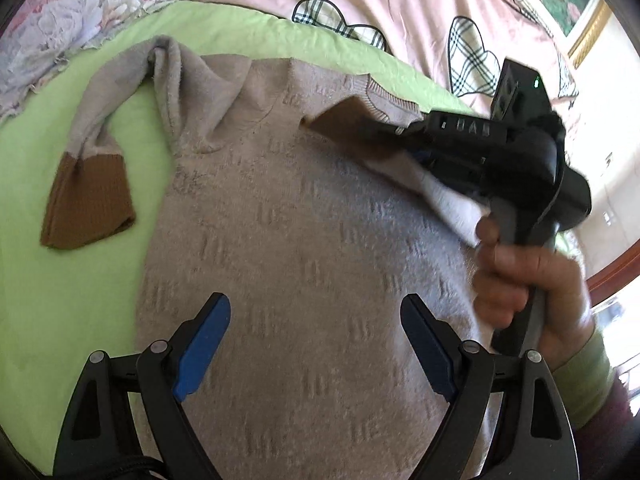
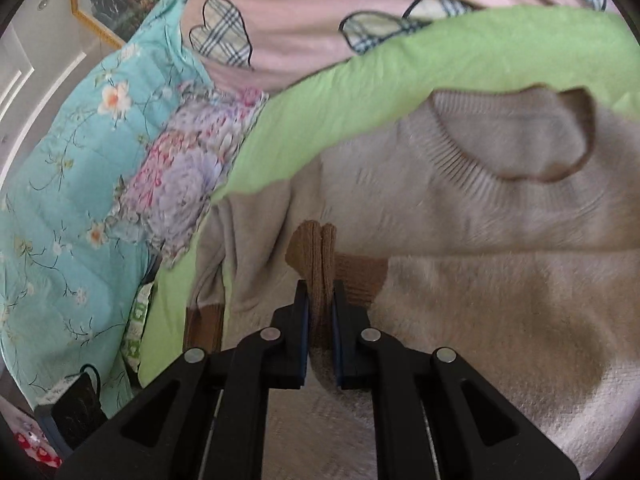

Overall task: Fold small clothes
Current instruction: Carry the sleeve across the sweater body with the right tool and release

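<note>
Your beige sweater (image 1: 304, 240) lies spread on the green sheet (image 1: 60, 300) that covers the bed, its ribbed neckline (image 2: 460, 152) toward the pink quilt with plaid hearts (image 1: 400, 4).

Your right gripper (image 2: 320, 300) has its jaws closed on the brown cuff (image 2: 320, 264) of one sleeve, the knit bunched up between the two pads. In the left wrist view that cuff (image 1: 344, 120) is lifted above the sweater's chest, with the pale sleeve fabric trailing under the tool, and your right hand (image 1: 532, 280) is wrapped around the handle.

Your left gripper (image 1: 316, 344) hovers over the lower body of the sweater with its jaws spread wide and nothing between them; whether the tips touch the knit cannot be told.

The other sleeve (image 1: 104, 120) lies bent outward on the green sheet, and its brown cuff (image 1: 88, 200) rests flat there, apart from the sweater's body.

Beyond the sheet's edge sit a floral cloth in purple and pink (image 2: 188, 176) and a turquoise flowered quilt (image 2: 80, 160). No containers show in either view.
</note>
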Available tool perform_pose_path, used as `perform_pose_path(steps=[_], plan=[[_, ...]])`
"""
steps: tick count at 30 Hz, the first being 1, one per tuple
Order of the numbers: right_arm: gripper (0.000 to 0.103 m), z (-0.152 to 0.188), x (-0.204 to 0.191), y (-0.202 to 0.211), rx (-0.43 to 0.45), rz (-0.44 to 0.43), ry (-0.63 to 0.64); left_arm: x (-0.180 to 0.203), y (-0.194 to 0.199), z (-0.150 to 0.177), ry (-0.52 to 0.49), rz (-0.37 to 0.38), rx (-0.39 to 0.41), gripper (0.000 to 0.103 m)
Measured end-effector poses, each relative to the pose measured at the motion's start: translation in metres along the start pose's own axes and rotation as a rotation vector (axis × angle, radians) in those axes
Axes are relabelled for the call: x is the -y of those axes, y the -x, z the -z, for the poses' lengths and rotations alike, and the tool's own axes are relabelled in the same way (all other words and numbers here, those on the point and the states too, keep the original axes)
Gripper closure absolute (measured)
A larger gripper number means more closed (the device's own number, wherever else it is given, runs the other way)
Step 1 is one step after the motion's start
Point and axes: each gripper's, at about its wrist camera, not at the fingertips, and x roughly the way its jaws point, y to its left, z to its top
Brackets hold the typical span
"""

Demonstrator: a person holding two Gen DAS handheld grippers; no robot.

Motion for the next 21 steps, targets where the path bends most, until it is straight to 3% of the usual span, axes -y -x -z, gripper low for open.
perform_pose_path(steps=[1,3,5,10,15,16,17,18,21], plan=[[0.085,0.001,0.001,-0.004,-0.019,-0.007,-0.011,-0.001,-0.004,-0.006,0.01,0.021,-0.007,0.016],[0.064,0.005,0.005,-0.004,-0.027,-0.041,-0.047,-0.002,-0.009,-0.015,0.02,0.045,-0.007,0.016],[0.051,0.007,0.006,0.01,0.011,-0.041,-0.058,-0.001,-0.019,-0.03,0.028,0.076,-0.007,0.016],[0.049,0.022,0.011,0.068,0.134,-0.037,-0.11,0.001,-0.063,-0.058,0.075,0.122,-0.071,0.016],[0.049,0.053,0.018,0.119,0.216,-0.018,-0.168,0.012,-0.09,-0.081,0.055,0.123,-0.028,0.021],[0.049,0.061,0.021,0.13,0.237,-0.007,-0.181,0.015,-0.094,-0.084,0.042,0.124,-0.023,0.038],[0.049,0.068,0.025,0.14,0.257,0.008,-0.193,0.017,-0.098,-0.088,0.024,0.129,-0.023,0.072],[0.049,0.073,0.028,0.147,0.274,0.025,-0.203,0.021,-0.103,-0.089,0.003,0.139,-0.037,0.094],[0.049,0.082,0.037,0.164,0.314,0.081,-0.227,0.027,-0.095,-0.09,-0.055,0.094,0.015,0.097]])
